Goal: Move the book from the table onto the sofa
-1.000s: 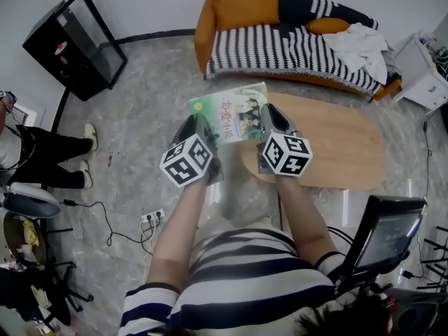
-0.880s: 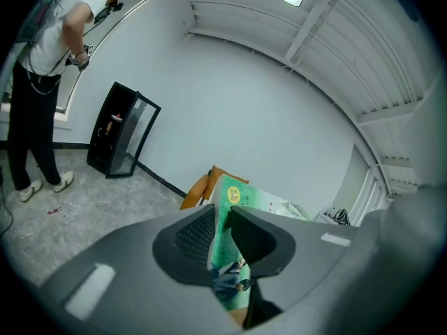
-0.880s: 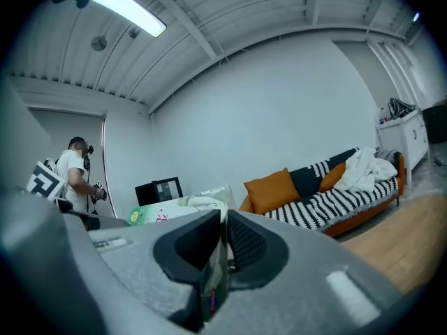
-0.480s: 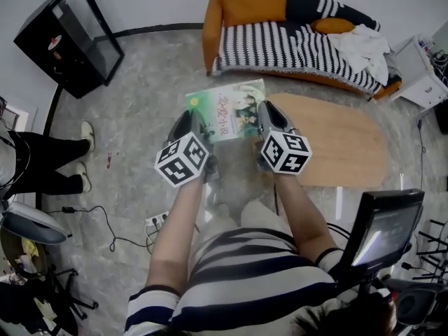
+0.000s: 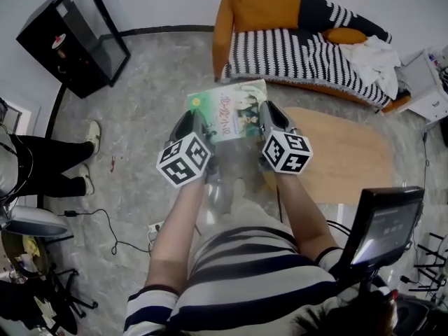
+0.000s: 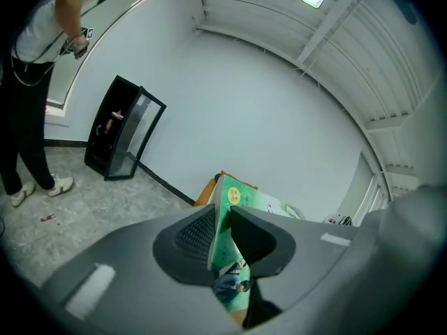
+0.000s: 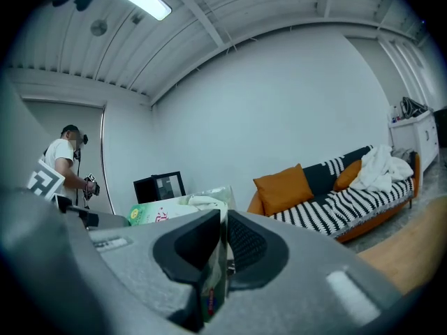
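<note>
Your left gripper (image 5: 198, 122) is closed on the near left edge of the book (image 5: 227, 109). In the left gripper view, the green cover stands between the two pads, and both press against it. Your right gripper (image 5: 265, 115) is closed the same way on the book's near right edge. In the right gripper view, the thin edge of the book is pinched between the pads.

The book is held in the air between the two grippers with its green illustrated cover facing up. It touches neither the table nor the sofa. Below it is grey marbled floor (image 5: 147, 117).

The rounded end of the light wooden table (image 5: 350, 152) lies just to the right of your right gripper. Beyond the book is the sofa (image 5: 294, 51), which has a black-and-white striped seat. An orange cushion (image 5: 264, 7) leans at its left end, and a crumpled white cloth (image 5: 378, 56) lies at its right end.

A black glass-fronted cabinet (image 5: 73, 37) stands far left against the wall. Another person's legs and pale shoes (image 5: 89, 137) show at the left edge.
</note>
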Demonstrator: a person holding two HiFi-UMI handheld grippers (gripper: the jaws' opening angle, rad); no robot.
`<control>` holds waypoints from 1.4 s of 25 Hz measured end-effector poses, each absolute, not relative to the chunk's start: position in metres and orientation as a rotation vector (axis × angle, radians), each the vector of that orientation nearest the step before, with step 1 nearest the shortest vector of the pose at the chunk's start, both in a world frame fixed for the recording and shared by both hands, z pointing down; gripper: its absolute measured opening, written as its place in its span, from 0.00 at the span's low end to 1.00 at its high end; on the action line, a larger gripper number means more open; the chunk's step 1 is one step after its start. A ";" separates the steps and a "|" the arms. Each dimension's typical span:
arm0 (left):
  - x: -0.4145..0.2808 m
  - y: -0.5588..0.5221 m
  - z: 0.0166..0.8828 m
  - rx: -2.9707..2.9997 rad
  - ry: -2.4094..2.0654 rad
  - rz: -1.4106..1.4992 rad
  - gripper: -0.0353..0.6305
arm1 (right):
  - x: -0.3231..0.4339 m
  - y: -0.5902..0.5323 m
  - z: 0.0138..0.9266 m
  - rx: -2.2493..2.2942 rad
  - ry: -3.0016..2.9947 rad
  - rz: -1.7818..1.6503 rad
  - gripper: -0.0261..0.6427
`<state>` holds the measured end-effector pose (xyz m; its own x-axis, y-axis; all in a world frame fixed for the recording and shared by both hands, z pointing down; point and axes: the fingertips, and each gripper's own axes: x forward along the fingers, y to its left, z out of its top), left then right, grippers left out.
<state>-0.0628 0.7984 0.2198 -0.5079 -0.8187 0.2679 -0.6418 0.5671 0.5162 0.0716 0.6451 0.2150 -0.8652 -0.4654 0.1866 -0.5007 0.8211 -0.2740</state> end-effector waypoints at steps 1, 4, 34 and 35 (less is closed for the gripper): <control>-0.070 0.793 0.221 1.163 -2.317 -0.484 0.16 | 0.064 0.640 0.216 0.763 -2.890 0.481 0.09; -0.084 0.769 0.226 1.158 -2.310 -0.469 0.16 | 0.050 0.615 0.220 0.764 -2.884 0.487 0.09; -0.251 0.528 0.219 1.387 -2.096 -0.358 0.16 | -0.083 0.412 0.211 1.126 -2.763 0.544 0.09; -0.252 0.527 0.220 1.402 -2.092 -0.356 0.16 | -0.083 0.412 0.212 1.144 -2.765 0.542 0.09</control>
